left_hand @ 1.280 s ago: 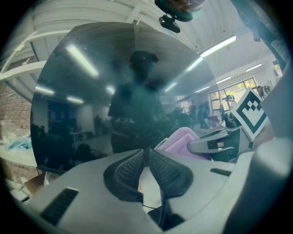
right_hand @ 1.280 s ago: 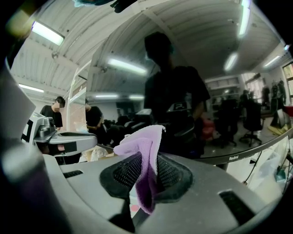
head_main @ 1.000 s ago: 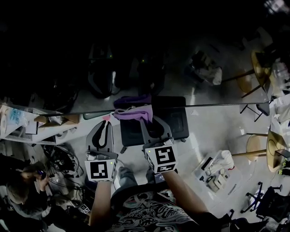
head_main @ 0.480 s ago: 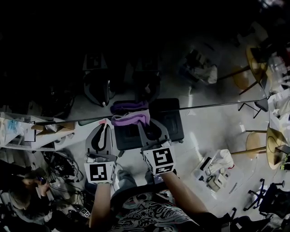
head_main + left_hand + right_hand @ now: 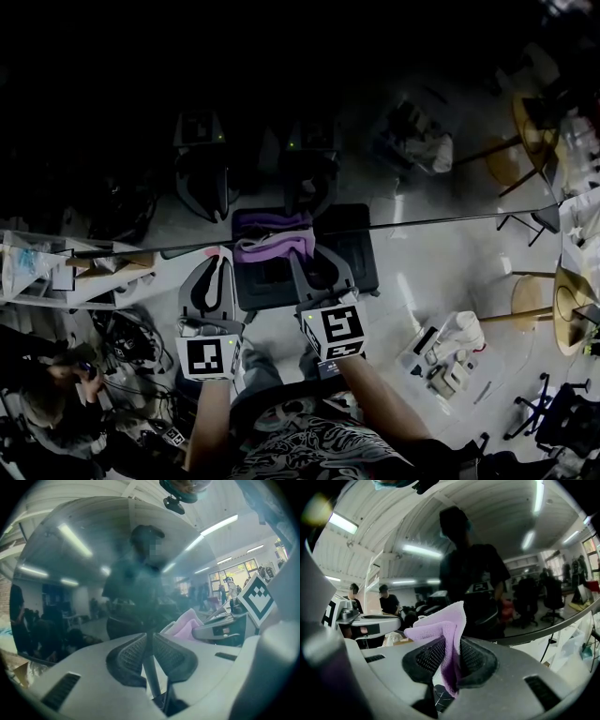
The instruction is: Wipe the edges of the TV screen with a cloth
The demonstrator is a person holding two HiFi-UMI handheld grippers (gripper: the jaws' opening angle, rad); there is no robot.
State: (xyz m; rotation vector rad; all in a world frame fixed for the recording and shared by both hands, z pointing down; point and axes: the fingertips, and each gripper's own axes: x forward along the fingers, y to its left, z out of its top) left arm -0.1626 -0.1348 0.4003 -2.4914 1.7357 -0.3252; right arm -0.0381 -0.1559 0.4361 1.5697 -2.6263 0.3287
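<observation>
- TV screen (image 5: 281, 103): dark, reflective; its edge (image 5: 450, 220) ran clear to the right.
- Right gripper (image 5: 298, 264): clamped on the cloth, barely shifted from a second before, so wiping looked hardly advanced.
- Left gripper (image 5: 216, 267): jaws together, empty, just left of the cloth, likely blocking a leftward pass.
- Cloth (image 5: 274, 246): purple, draped on the edge.
</observation>
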